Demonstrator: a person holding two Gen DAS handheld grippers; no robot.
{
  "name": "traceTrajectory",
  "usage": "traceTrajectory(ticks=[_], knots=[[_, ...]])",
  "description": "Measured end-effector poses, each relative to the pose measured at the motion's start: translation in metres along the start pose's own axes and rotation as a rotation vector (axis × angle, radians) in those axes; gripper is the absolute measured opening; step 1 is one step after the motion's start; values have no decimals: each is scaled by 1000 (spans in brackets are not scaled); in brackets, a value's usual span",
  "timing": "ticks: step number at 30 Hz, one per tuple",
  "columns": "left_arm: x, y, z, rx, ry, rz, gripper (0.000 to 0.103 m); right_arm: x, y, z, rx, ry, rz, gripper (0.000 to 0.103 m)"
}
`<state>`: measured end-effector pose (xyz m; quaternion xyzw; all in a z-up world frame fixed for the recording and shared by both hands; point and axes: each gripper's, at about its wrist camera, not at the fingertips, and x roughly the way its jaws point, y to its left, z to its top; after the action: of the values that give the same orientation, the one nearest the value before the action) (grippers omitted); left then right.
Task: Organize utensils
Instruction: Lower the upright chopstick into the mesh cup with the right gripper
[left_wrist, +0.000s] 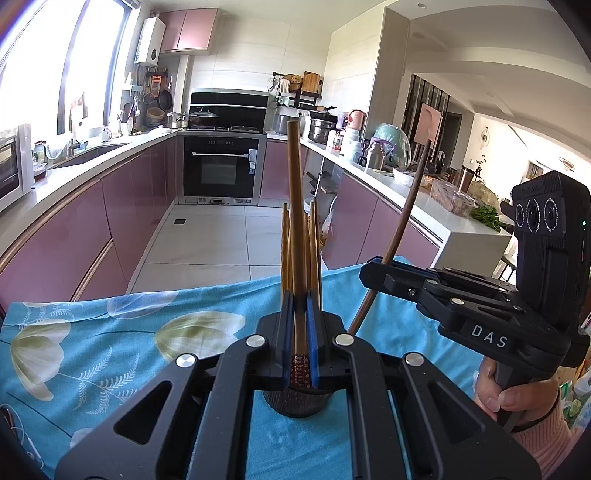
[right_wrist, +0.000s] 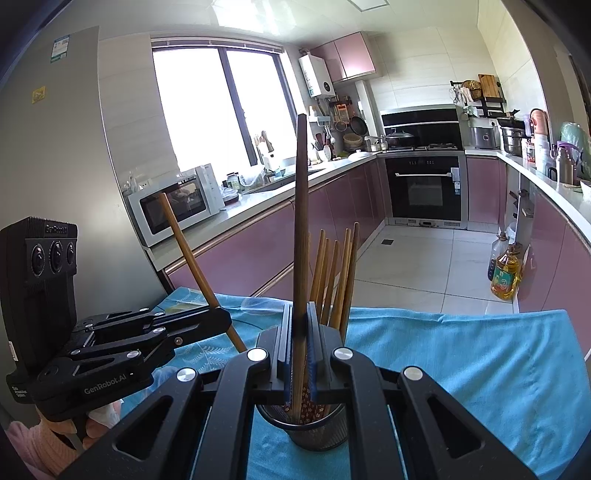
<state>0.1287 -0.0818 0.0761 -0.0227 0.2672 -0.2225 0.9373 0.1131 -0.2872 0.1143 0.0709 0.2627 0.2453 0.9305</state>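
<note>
A dark mesh holder (left_wrist: 297, 400) stands on the blue flowered cloth (left_wrist: 110, 332) with several wooden chopsticks (left_wrist: 314, 247) upright in it; it also shows in the right wrist view (right_wrist: 317, 428). My left gripper (left_wrist: 298, 310) is shut on a light wooden chopstick (left_wrist: 295, 206) above the holder. My right gripper (right_wrist: 300, 321) is shut on a darker brown chopstick (right_wrist: 301, 221), its lower end in the holder. Each gripper shows in the other's view: the right one (left_wrist: 373, 266) with its dark chopstick (left_wrist: 406, 214), the left one (right_wrist: 218, 317) with its light chopstick (right_wrist: 188, 254).
The cloth-covered table ends at a far edge (right_wrist: 461, 314) above a tiled kitchen floor (left_wrist: 207, 240). Pink cabinets (left_wrist: 74, 229) line both sides, an oven (left_wrist: 221, 170) at the back. An oil bottle (right_wrist: 506, 273) stands on the floor. A crowded counter (left_wrist: 424, 192) runs at right.
</note>
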Motion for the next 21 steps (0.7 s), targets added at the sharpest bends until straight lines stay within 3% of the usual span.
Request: traceTrajectory(ticks=[21], knots=[[5, 3, -7, -1, 16, -3, 8, 7, -3, -4, 9, 21, -2, 6]])
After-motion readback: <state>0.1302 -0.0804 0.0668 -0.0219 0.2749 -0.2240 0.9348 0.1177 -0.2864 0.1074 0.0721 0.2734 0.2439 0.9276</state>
